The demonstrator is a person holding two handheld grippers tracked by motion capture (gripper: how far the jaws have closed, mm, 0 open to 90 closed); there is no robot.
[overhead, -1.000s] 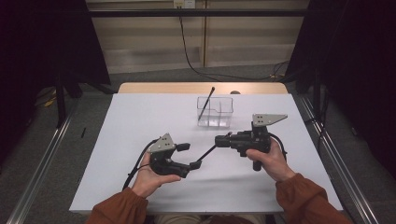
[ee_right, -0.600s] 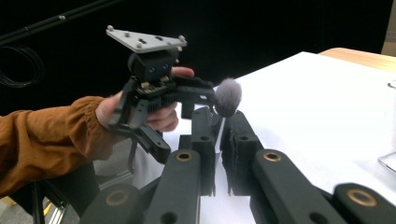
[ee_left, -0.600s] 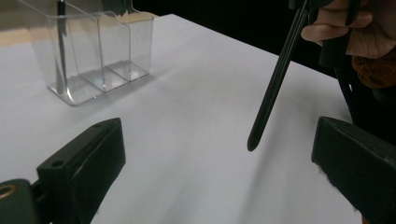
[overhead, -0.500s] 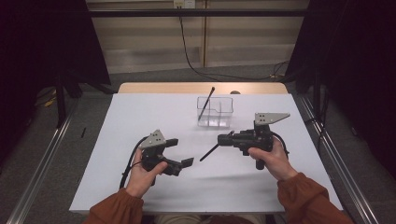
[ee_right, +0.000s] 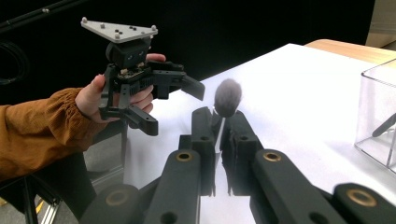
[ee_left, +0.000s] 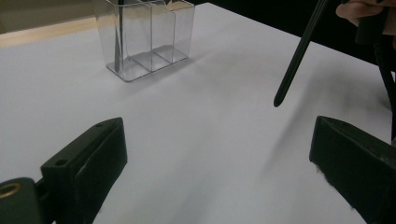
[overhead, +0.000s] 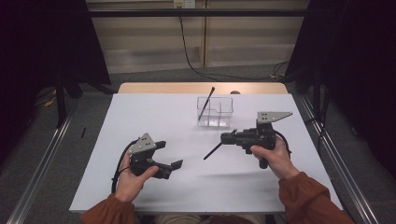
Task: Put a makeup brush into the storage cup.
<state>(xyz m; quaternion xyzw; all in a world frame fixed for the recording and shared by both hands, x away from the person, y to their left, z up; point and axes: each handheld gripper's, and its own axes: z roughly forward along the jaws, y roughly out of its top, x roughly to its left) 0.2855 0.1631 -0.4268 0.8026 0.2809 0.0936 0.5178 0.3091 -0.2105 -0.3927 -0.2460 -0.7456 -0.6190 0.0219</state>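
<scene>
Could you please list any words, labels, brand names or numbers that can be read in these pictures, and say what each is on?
None: no readable text anywhere. The clear organiser, the white table, the black pen shut in the right gripper, and the open left gripper carry no lettering; its grey plate shows only screw heads.

The left hand [overhead: 133, 179] holds the left gripper [overhead: 169, 154] low over the table, tilted, with its jaws wide apart and nothing between them; they have just been opening. The right hand [overhead: 273, 156] holds the right gripper [overhead: 225, 138] level, pointing toward the left one, jaws pressed together.
</scene>
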